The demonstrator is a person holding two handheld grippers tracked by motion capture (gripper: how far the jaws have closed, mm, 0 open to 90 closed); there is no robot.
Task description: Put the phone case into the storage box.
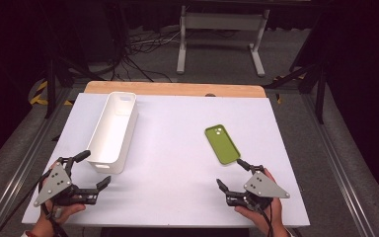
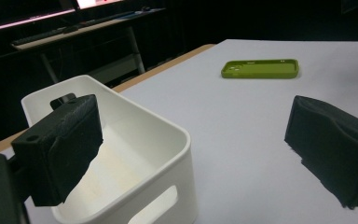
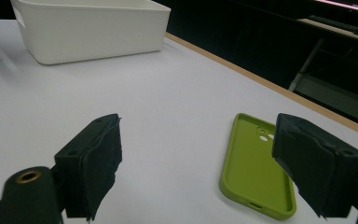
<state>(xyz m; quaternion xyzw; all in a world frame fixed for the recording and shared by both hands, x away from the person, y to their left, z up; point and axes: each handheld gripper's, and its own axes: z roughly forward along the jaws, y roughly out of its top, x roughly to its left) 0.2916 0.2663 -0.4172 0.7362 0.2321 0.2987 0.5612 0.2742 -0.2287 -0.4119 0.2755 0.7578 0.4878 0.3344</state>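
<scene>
Tabletop (image 1: 177, 148): white surface with a wooden strip along the far edge; being viewed from above.
Bin (image 1: 112, 131): white, oblong, open-topped, with handle cut-outs; lying on the left half of the tabletop, long side running away from the person.
Phone case (image 1: 222, 143): green, lying inner side up on the right half, well apart from the bin.
Left gripper (image 1: 93, 170): being held at the near left corner; fingers (image 2: 58, 149) being kept wide apart, nothing between them; one finger just beside the bin's near end.
Right gripper (image 1: 232, 175): being held at the near right; fingers (image 3: 93, 163) spread wide, empty, near the case's near end.
</scene>
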